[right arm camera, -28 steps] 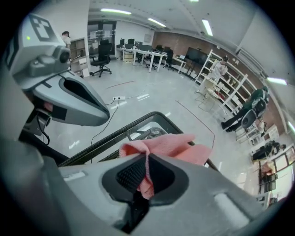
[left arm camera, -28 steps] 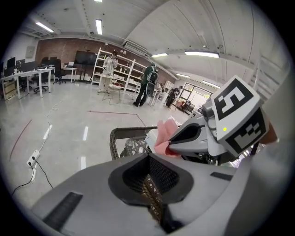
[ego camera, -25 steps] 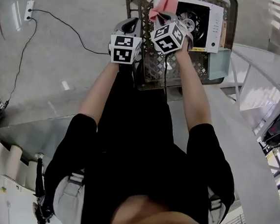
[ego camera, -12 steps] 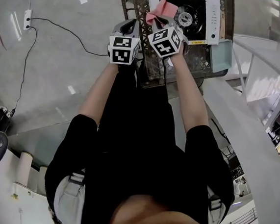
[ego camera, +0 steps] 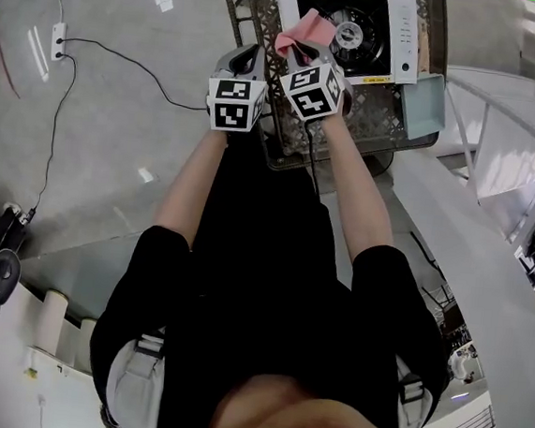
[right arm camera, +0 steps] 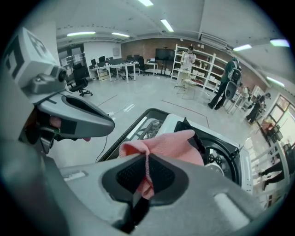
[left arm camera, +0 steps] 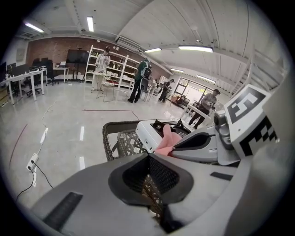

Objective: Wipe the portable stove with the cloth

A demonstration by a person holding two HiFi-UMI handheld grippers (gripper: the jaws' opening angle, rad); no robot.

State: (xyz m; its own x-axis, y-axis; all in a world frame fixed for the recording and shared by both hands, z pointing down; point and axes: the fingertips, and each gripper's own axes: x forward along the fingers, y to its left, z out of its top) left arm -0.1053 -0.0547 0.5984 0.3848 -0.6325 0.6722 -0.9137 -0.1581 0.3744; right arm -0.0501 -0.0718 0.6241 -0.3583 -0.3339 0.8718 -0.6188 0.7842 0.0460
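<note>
The right gripper view shows the right gripper (right arm camera: 146,159) with its fingers pinching the cloth (right arm camera: 173,145) by the stove (ego camera: 403,29). The left gripper view shows the left gripper (left arm camera: 148,157) with its fingers pressed together.

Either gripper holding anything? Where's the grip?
Right gripper pinches the pink fabric cloth by a bunched fold, and the rest flops forward over the jaws. Left gripper is shut and empty.

Both bare forearms reach forward from the body, the left arm (ego camera: 187,187) and the right arm (ego camera: 352,193) running nearly parallel. The left gripper (ego camera: 249,56) and the right gripper (ego camera: 302,50) sit close side by side at the far end, not touching. The left gripper's jaws are pressed together with nothing between them. The right gripper, slightly farther out, has its jaws clamped on a fold of pink cloth (right arm camera: 171,145).
</note>
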